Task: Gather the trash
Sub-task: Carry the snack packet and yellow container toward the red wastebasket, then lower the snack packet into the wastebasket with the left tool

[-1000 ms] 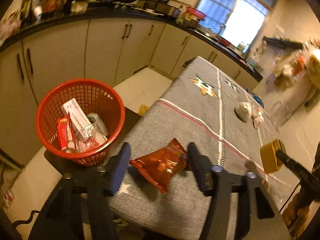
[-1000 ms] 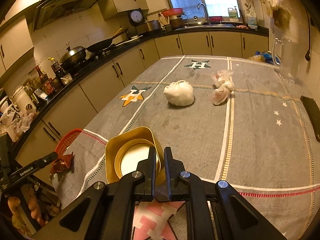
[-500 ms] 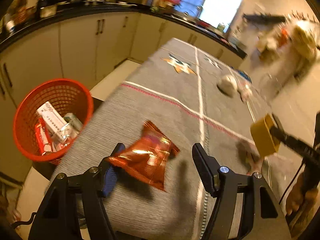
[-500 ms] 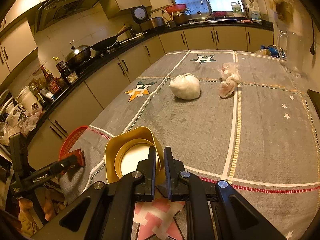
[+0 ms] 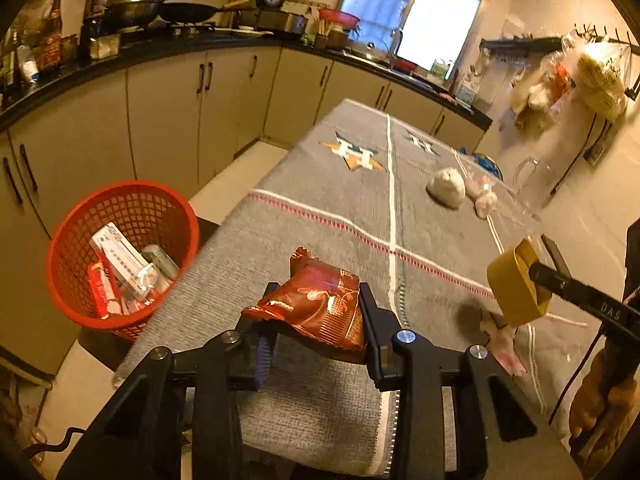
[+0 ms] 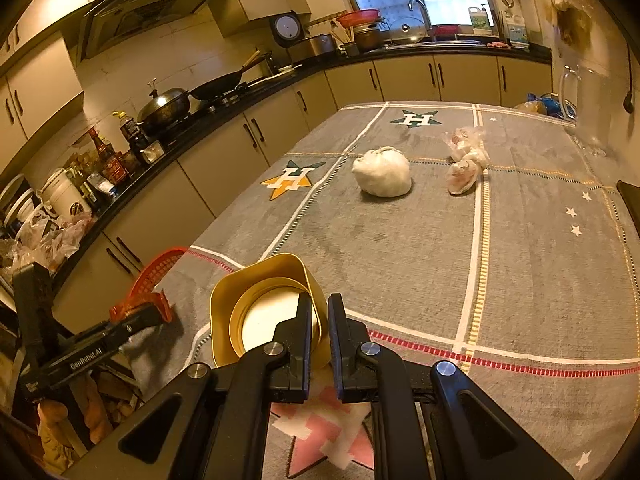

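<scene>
red snack wrapper (image 5: 320,304) clamped in left gripper (image 5: 316,320), right gripper (image 6: 319,312) pinching gold tub (image 6: 264,308) rim

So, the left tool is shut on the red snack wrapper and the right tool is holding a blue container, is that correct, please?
Not quite: the container is yellow, not blue, as the right wrist view shows, with the right tool shut on its wall. The rest holds: in the left wrist view the left tool, whose jaws have just been closing, is shut on the red snack wrapper.
</scene>
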Motion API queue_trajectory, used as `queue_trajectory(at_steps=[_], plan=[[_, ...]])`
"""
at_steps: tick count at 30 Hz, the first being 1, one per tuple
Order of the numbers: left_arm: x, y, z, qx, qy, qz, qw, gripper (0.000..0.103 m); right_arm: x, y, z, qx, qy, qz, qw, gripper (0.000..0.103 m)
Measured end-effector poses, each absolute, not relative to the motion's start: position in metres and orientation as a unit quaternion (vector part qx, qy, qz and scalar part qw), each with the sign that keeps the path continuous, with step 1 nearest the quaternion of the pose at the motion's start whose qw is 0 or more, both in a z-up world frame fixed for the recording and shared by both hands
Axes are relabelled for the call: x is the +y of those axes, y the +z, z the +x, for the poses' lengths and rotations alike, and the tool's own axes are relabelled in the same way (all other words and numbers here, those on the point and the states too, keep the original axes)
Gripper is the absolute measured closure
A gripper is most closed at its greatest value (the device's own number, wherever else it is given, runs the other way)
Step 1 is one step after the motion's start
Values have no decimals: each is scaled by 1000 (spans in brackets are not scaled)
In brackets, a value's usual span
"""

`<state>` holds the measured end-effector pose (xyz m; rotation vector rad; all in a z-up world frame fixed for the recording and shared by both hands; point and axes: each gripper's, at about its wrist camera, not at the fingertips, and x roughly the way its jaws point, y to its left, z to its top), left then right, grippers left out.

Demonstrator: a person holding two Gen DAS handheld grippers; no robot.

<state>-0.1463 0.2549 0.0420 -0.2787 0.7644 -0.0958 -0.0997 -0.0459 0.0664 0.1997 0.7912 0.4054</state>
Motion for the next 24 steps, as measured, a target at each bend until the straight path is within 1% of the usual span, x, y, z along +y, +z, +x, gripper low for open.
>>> queue_trajectory(at_steps=[9,24], plan=[[265,54,-156,358,-20,-136,924,67,-36,73,-107,380,205,90,898,94],[290,54,-162,359,13,-162,919,67,-14,76,-108,386,218,76,893,94]])
